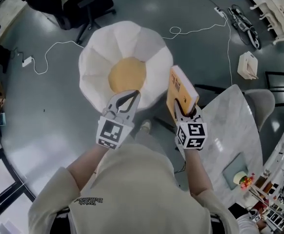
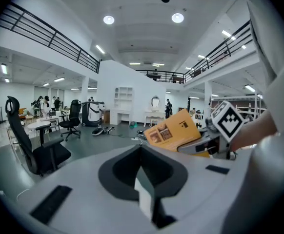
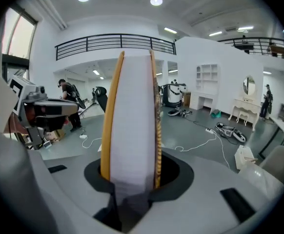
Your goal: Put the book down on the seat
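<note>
— What have your jaws got?

— My right gripper (image 3: 131,189) is pinching the book (image 3: 132,116) by its lower end. One jaw presses on the orange cover at each side, and the white page block faces me between them. The book stands upright on its edge, rising straight out of the jaws.

— And the other one?

— My left gripper (image 1: 129,99) has its jaws pressed together with nothing in them. It hangs just left of the right one, tips pointing at the near edge of the seat (image 1: 125,62).

— Where is the book compared with that seat?

— Up in the air, not on it. From the head view it sits at the seat's right rim, between the white petal-shaped cushion and the pale marbled tabletop (image 1: 230,126) on my right. The seat's round yellow middle is bare, and it lies to the left of the book and farther from me.

— What is around all that?

— Grey floor (image 1: 44,111) under everything. A white cable (image 1: 59,48) curls across it left of the seat, and a black office chair (image 1: 78,4) stands beyond the seat, well apart from it.
</note>
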Action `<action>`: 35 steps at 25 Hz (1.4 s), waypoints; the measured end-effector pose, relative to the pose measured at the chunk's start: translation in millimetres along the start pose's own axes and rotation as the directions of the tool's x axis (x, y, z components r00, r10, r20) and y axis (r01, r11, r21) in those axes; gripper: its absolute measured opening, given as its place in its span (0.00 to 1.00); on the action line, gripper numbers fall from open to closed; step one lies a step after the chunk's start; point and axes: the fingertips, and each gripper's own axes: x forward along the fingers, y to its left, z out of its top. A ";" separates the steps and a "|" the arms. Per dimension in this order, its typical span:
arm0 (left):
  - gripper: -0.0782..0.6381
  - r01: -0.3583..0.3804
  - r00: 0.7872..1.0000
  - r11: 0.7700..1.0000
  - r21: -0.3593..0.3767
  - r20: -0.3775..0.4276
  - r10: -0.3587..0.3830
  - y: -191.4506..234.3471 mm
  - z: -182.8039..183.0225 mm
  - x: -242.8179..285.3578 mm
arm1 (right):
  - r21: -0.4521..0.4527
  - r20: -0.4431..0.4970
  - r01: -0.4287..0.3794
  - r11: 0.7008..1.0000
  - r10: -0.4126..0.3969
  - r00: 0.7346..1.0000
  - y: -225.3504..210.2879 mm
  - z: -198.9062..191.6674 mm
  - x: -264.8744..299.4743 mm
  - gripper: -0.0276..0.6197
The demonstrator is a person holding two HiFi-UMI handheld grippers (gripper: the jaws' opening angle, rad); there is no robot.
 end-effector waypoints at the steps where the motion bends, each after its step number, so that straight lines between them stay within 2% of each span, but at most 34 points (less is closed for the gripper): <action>1: 0.12 0.000 1.000 1.000 -0.006 -0.007 0.000 4.0 -7.4 5.0 | 0.003 -0.031 -0.008 1.000 0.008 0.999 -4.5 -7.2 16.5 0.27; 7: 0.12 -0.051 0.998 0.997 -0.063 -0.040 0.048 42.4 -60.4 40.7 | 0.061 -0.146 -0.084 0.995 0.093 0.985 -26.8 -46.3 119.3 0.27; 12: 0.12 -0.093 0.992 0.996 -0.014 -0.089 0.091 61.7 -130.9 79.4 | 0.082 -0.218 -0.138 0.987 0.153 0.964 -28.4 -99.3 197.3 0.27; 14: 0.12 -0.089 0.993 0.996 -0.020 -0.085 0.087 72.3 -154.5 101.7 | 0.069 -0.235 -0.161 0.985 0.172 0.957 -28.5 -116.1 229.8 0.27; 16: 0.12 -0.059 0.996 0.996 -0.070 -0.071 0.054 79.6 -176.8 123.8 | 0.064 -0.251 -0.178 0.982 0.189 0.949 -27.3 -135.5 258.7 0.27; 18: 0.12 -0.024 0.998 0.985 -0.170 -0.058 0.014 84.2 -204.2 142.6 | 0.072 -0.267 -0.189 0.979 0.202 0.942 -26.5 -157.6 285.3 0.27; 19: 0.12 -0.016 0.999 0.978 -0.209 -0.054 0.005 87.0 -218.1 151.0 | 0.077 -0.275 -0.191 0.979 0.205 0.939 -27.2 -169.2 299.1 0.27; 21: 0.12 -0.013 0.999 0.972 -0.233 -0.052 0.001 92.8 -244.3 165.5 | 0.093 -0.293 -0.192 0.977 0.212 0.932 -29.6 -194.4 327.2 0.27; 24: 0.12 0.000 0.999 0.976 -0.219 -0.037 -0.009 99.6 -279.5 185.4 | 0.116 -0.324 -0.193 0.974 0.221 0.920 -36.0 -232.5 370.1 0.27; 27: 0.12 0.027 0.999 0.979 -0.201 -0.040 -0.035 96.1 -315.9 199.4 | 0.076 -0.354 -0.189 0.979 0.204 0.913 -39.8 -266.3 398.4 0.27; 31: 0.12 0.037 0.999 0.980 -0.193 -0.029 -0.043 98.0 -352.2 222.6 | 0.106 -0.336 -0.197 0.975 0.222 0.915 -41.6 -291.8 430.5 0.27; 35: 0.12 -0.005 0.998 0.963 -0.270 -0.060 -0.011 109.3 -397.1 261.1 | 0.085 -0.334 -0.150 0.985 0.170 0.927 -50.4 -316.9 459.4 0.27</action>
